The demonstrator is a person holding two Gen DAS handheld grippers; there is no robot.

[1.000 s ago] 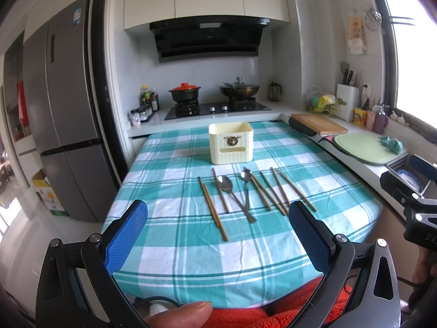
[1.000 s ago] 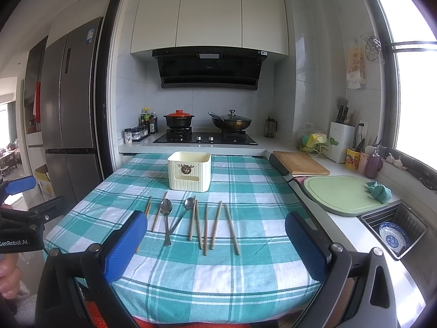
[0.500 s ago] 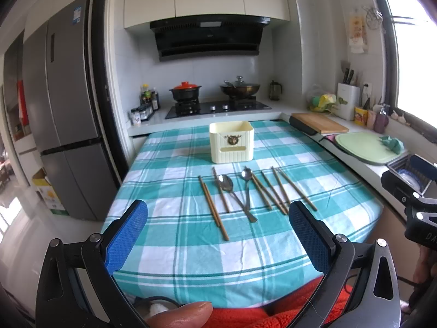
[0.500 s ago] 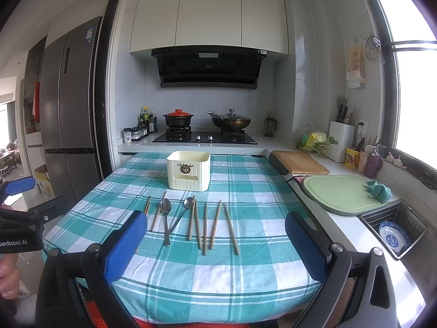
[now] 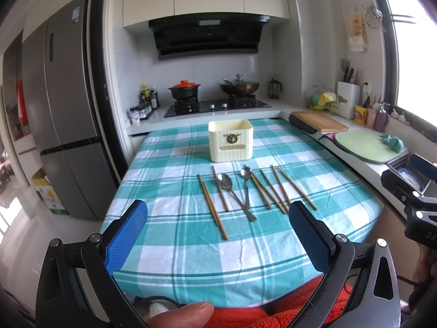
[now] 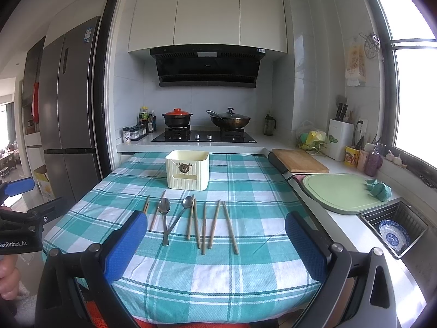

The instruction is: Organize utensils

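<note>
Several wooden chopsticks (image 5: pixel 212 210) (image 6: pixel 231 228) and two metal spoons (image 5: pixel 226 182) (image 6: pixel 164 207) lie in a row on the teal checked tablecloth (image 5: pixel 177 235) (image 6: pixel 245 180). A cream utensil holder (image 5: pixel 230 140) (image 6: pixel 188 169) stands upright behind them. My left gripper (image 5: pixel 218 235) is open and empty, near the table's front edge, short of the utensils. My right gripper (image 6: pixel 215 242) is open and empty, also at the front edge. The left gripper shows at the left edge of the right wrist view (image 6: pixel 19 218).
A stove with a red-lidded pot (image 6: pixel 177 117) and a wok (image 6: pixel 230 120) stands behind the table. A wooden board (image 6: pixel 299 160), a green mat (image 6: pixel 341 191) and a sink with a blue bowl (image 6: pixel 393 236) are on the right. A fridge (image 6: pixel 68 114) is at the left.
</note>
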